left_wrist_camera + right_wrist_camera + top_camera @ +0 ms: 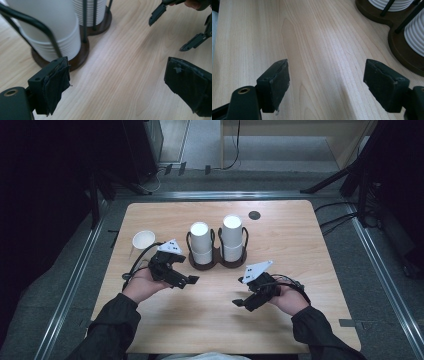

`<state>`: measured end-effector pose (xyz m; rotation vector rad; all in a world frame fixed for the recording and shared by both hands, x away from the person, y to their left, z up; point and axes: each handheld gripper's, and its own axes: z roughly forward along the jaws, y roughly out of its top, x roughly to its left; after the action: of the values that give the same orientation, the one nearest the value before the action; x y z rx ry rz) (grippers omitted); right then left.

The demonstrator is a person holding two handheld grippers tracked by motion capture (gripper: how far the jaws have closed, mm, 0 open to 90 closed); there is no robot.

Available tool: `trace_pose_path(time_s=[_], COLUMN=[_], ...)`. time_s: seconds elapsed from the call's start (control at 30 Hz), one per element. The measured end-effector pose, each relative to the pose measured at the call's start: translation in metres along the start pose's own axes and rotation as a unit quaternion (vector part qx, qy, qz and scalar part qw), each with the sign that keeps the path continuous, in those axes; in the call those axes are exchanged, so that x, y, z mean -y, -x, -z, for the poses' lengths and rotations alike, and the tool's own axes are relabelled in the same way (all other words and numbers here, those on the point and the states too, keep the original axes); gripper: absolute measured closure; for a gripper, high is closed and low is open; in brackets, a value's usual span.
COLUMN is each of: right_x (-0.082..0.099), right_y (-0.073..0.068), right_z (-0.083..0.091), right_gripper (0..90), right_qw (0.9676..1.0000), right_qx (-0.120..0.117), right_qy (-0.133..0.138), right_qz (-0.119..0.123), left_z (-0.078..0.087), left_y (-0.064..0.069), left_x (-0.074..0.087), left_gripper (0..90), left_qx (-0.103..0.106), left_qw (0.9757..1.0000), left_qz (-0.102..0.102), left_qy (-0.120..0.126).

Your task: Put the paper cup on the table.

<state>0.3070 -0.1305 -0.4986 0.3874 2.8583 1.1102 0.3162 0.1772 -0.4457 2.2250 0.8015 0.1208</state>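
Two stacks of upside-down white cups (201, 242) (232, 237) stand in a dark twin holder (215, 264) at the table's middle. A single white cup (143, 240) stands open side up at the left. My left gripper (186, 281) hovers open just left of and in front of the holder; its view has the near cup stack (50, 27) and the holder base (82, 52) close at upper left, with nothing between the pads (57, 82). My right gripper (241, 303) is open over bare wood in front of the holder, whose base (402, 47) lies at upper right.
A small dark round disc (254, 215) is set in the wooden table (300, 270) behind the right stack. The right gripper's jaws (166, 36) appear at the upper right of the left gripper view. Metal rails and cables border the table on the floor.
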Motion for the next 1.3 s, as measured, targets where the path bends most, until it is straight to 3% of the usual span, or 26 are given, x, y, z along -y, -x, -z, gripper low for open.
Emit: trace_pose_path(time_s=[0.17, 0.47, 0.93, 1.3], right_x=[0.0, 0.0, -0.002, -0.003], right_y=[-0.001, -0.003, -0.004, -0.004], right_z=[0.0, 0.0, 0.008, 0.007], right_gripper=[21.3, 21.3, 21.4, 21.4], right_qw=[1.0, 1.0, 0.9997, 0.9997], right_qx=[0.001, 0.001, 0.004, 0.005], right_qy=[0.001, 0.005, 0.022, 0.021], right_qz=[0.0, 0.004, 0.01, 0.007], left_z=[-0.013, -0.035, -0.049, -0.061], left_y=[0.007, 0.024, 0.031, 0.036], left_x=[-0.002, -0.011, -0.009, -0.003], left_gripper=[6.5, 6.5, 6.5, 6.5], left_qx=[0.025, 0.036, 0.034, 0.029], left_qw=[0.9997, 0.9992, 0.999, 0.9987], left_qz=[0.003, -0.016, -0.029, -0.039], left_qy=[-0.006, 0.0, 0.004, -0.015])
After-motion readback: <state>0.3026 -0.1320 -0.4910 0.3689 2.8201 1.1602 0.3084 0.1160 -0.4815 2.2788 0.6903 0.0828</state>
